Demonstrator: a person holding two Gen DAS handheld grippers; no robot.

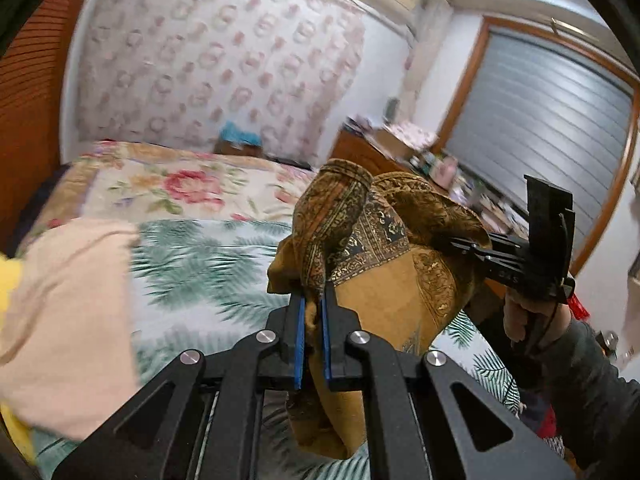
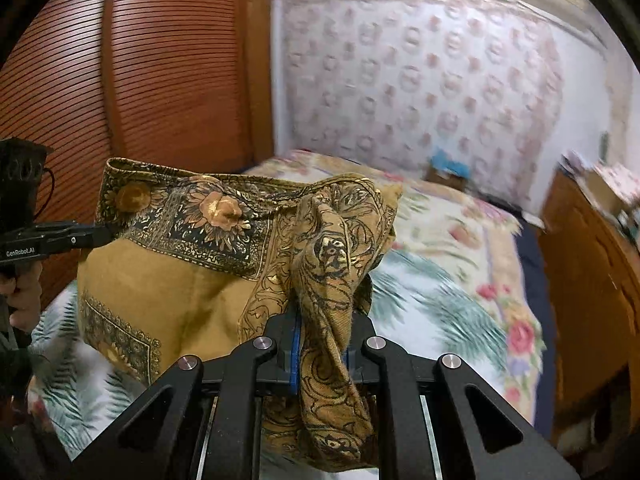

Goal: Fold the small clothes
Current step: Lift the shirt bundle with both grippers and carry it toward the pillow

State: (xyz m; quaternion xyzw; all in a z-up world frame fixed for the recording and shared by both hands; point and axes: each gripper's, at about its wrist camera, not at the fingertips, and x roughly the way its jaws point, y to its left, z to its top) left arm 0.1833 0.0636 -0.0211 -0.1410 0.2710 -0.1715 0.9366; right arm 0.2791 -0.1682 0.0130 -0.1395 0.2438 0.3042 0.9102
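Bunched between the blue pads of my left hand-held gripper is one corner of a mustard-brown patterned cloth, pinched tight with the jaws nearly together. Over on my other side, my right hand-held gripper is clamped just as narrowly on another gathered corner of it. Between the two, the cloth hangs in the air above the bed, its dark flowered border stretched roughly level along the top and the plain middle sagging below. By my judgement the folding has barely begun: the cloth is picked up and partly spread, but I see no crease made and nothing laid flat. A pale garment lies at the left, close by, apparently still waiting.
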